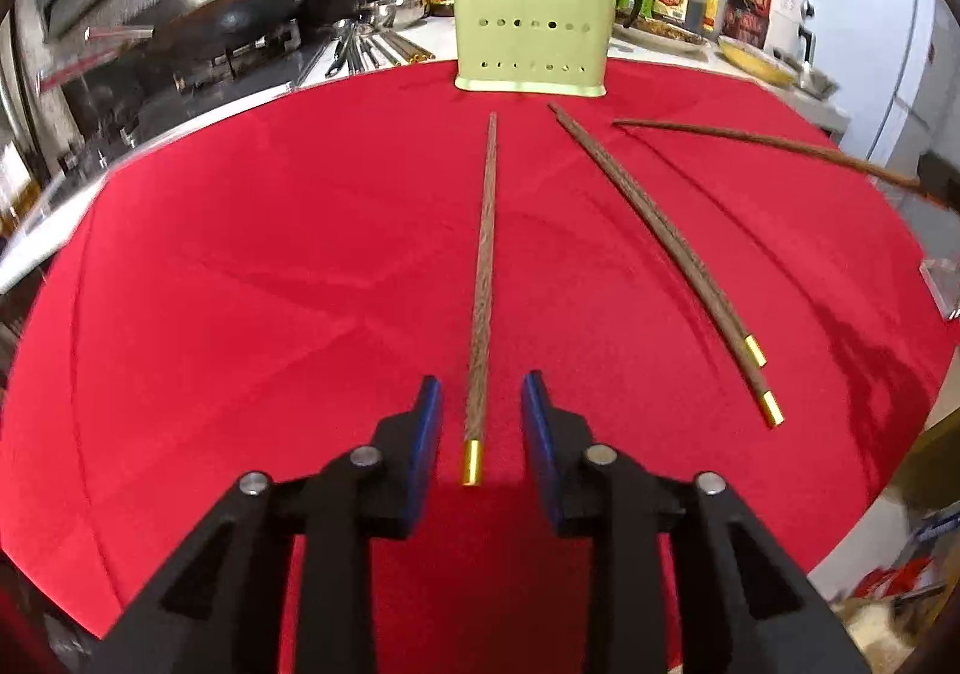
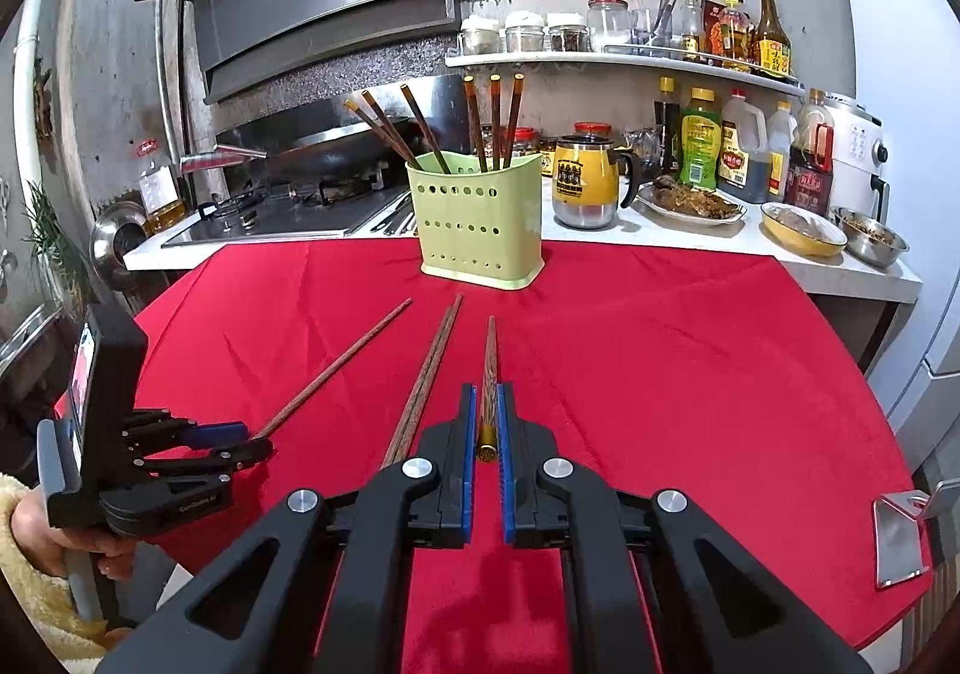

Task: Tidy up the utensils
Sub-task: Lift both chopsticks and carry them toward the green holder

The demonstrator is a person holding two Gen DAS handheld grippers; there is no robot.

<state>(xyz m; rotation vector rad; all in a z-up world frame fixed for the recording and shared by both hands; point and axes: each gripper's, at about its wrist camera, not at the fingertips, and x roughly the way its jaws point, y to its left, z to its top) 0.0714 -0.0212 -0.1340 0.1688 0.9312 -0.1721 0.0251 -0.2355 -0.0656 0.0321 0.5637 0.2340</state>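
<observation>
right gripper clamped on one wooden chopstick above red tablecloth; left gripper parted, straddling a lying chopstick, untouched; green holder beyond

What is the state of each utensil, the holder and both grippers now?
Single chopstick: lying on red cloth, ungripped.
Chopstick pair: lying side by side on cloth.
Third chopstick: gripped at its gold end.
Left gripper: open around single chopstick.
Right gripper: shut on third chopstick.
Green holder: upright, six chopsticks inside.

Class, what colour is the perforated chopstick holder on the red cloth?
Pale green holder; clearest in the right wrist view.
</observation>
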